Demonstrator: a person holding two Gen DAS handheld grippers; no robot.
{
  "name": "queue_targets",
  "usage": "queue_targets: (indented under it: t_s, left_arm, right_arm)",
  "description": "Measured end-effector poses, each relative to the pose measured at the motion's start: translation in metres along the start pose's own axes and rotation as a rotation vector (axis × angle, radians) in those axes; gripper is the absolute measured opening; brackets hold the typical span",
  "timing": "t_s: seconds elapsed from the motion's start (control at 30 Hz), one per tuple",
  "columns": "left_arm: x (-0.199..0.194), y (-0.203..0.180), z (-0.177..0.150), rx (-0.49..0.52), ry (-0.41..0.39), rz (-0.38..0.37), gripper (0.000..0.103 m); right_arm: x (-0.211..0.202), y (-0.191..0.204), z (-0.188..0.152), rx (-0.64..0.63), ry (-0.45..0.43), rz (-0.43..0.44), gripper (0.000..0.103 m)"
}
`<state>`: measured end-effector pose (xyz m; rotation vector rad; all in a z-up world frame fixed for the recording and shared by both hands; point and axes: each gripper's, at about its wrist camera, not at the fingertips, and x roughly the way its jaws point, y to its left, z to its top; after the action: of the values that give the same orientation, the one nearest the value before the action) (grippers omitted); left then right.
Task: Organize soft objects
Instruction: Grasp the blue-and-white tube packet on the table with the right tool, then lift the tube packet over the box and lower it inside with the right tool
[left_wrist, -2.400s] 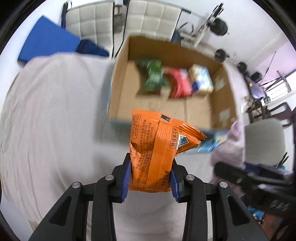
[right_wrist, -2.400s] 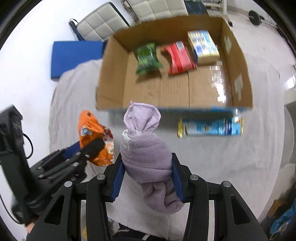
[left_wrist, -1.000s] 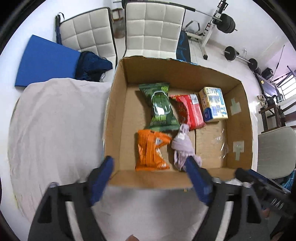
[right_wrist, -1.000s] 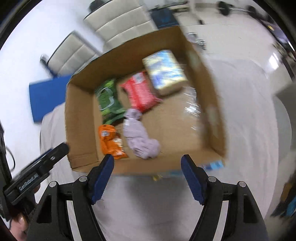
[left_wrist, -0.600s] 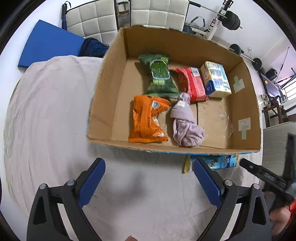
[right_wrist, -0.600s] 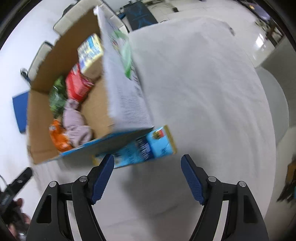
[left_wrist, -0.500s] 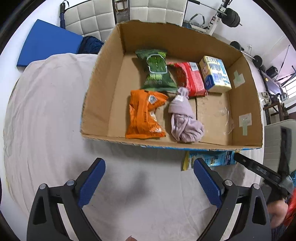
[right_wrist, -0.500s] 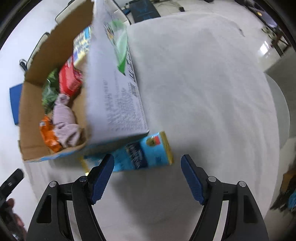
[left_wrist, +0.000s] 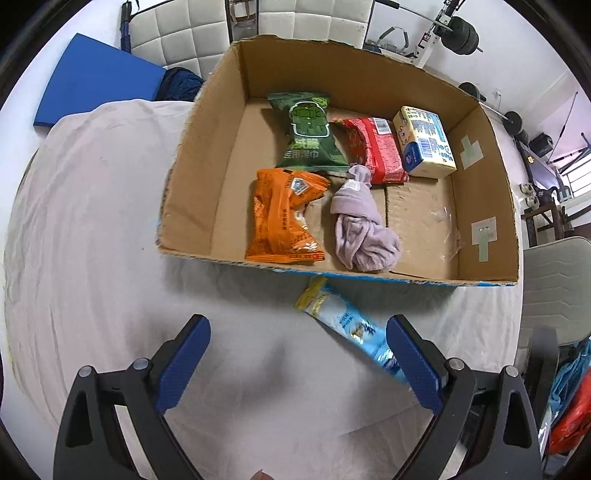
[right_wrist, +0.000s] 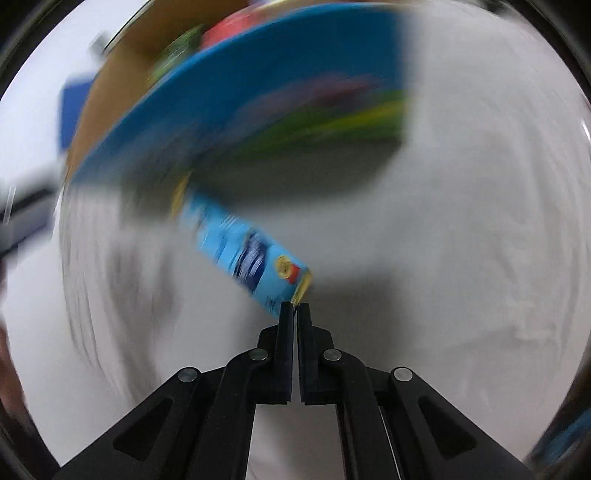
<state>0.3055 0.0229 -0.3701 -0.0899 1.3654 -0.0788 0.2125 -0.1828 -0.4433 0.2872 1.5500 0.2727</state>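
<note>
A table (left_wrist: 74, 229) under a pale cloth fills both views. On it, toward twelve o'clock from the left gripper (left_wrist: 295, 360), sits an open cardboard box (left_wrist: 192, 177). Inside, along the far wall, lie a green packet (left_wrist: 309, 133), a red packet (left_wrist: 373, 149) and a cream-and-blue carton (left_wrist: 424, 142). Nearer the front wall lie an orange packet (left_wrist: 282, 218) and a bundled lilac cloth (left_wrist: 360, 225), side by side. A light blue packet (left_wrist: 351, 325) lies outside the box at its front wall, slanting toward four o'clock. The left gripper hangs above the cloth, released, jaws spread wide. The right gripper (right_wrist: 295, 305) is clenched on the yellow end seal of the light blue packet; that view is blurred.
</note>
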Motion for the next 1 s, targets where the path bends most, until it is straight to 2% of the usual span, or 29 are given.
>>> queue_targets:
  t_s: [0.07,0.13,0.17,0.2,0.37,0.5,0.6,0.7,0.83,0.93,1.0]
  left_arm:
    - [-0.003,0.005,-0.004,0.004,-0.009,0.017,0.098]
    - [-0.004,0.011,-0.008,0.009,-0.029,0.061,0.098]
    - [-0.004,0.014,-0.009,0.006,-0.037,0.082,0.098]
    - [-0.003,0.018,-0.011,0.005,-0.046,0.107,0.098]
    - [0.01,0.039,-0.02,-0.012,-0.041,0.218,0.098]
    - [0.022,0.054,-0.025,-0.031,-0.021,0.265,0.098]
    - [0.025,0.061,-0.028,-0.048,-0.008,0.264,0.098]
    - [0.023,0.064,-0.031,-0.055,-0.003,0.251,0.098]
    - [0.014,0.062,-0.035,-0.054,0.015,0.216,0.098]
    - [0.01,0.052,-0.041,-0.038,0.041,0.173,0.098]
    - [0.004,0.042,-0.046,-0.02,0.043,0.161,0.098]
  right_arm:
    - [-0.001,0.02,-0.008,-0.111,0.033,-0.11,0.021]
    - [-0.006,0.035,-0.005,-0.186,0.0,-0.186,0.069]
    - [-0.008,0.04,0.001,-0.2,-0.021,-0.191,0.076]
    - [-0.007,0.045,0.015,-0.208,-0.037,-0.201,0.078]
    - [0.023,0.073,0.057,-0.259,-0.014,-0.242,0.078]
    - [0.052,0.097,0.069,-0.27,0.023,-0.275,0.077]
    - [0.07,0.099,0.072,-0.248,0.06,-0.321,0.047]
    - [0.073,0.1,0.065,-0.246,0.053,-0.362,0.031]
    - [0.073,0.093,0.045,-0.2,0.092,-0.363,0.026]
    - [0.061,0.081,0.03,-0.131,0.087,-0.337,0.019]
    - [0.049,0.072,0.02,-0.077,0.074,-0.315,0.019]
